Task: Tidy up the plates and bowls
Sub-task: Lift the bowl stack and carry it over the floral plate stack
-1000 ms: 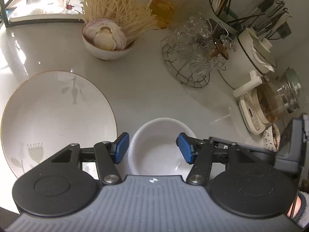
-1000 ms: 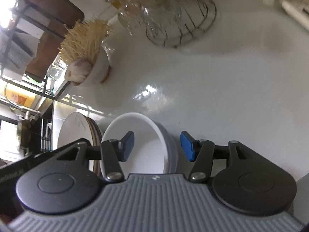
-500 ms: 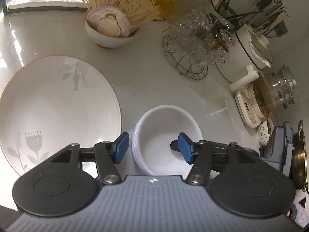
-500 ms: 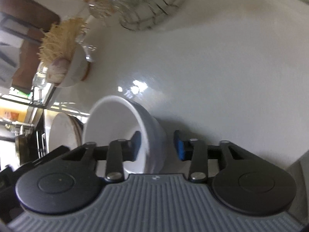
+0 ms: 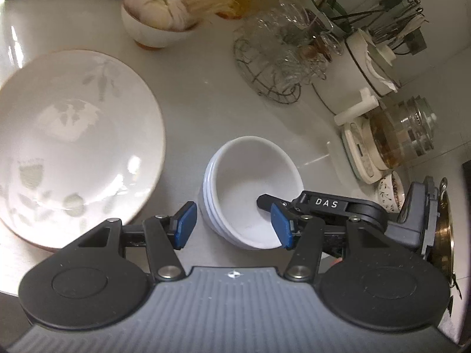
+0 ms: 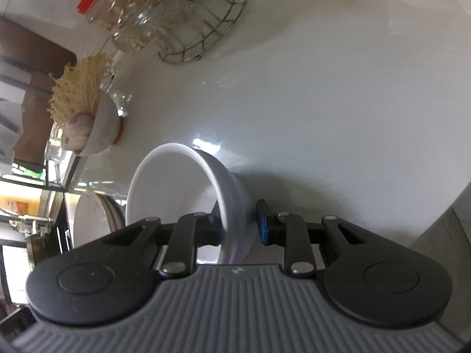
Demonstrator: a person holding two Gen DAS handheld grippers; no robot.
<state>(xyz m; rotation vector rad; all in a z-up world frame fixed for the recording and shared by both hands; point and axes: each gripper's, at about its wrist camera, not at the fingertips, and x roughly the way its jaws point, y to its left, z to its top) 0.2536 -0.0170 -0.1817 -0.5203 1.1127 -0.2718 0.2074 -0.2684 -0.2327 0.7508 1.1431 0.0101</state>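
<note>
My right gripper (image 6: 240, 229) is clamped on the near wall of the stacked plain white ceramic bowls (image 5: 253, 191), one finger inside and one outside. They sit on the pale glossy countertop (image 5: 200, 111), just right of the large white floral-patterned plate (image 5: 73, 135). My left gripper (image 5: 232, 226) hangs above with its blue pads (image 5: 185, 225) wide apart, gripping nothing.

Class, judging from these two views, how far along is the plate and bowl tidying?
Done: white bowls look nested together. In hand: right gripper pinches the stack's wall; left gripper open nearby. Left: the big flowered plate lies apart on the counter.
</note>
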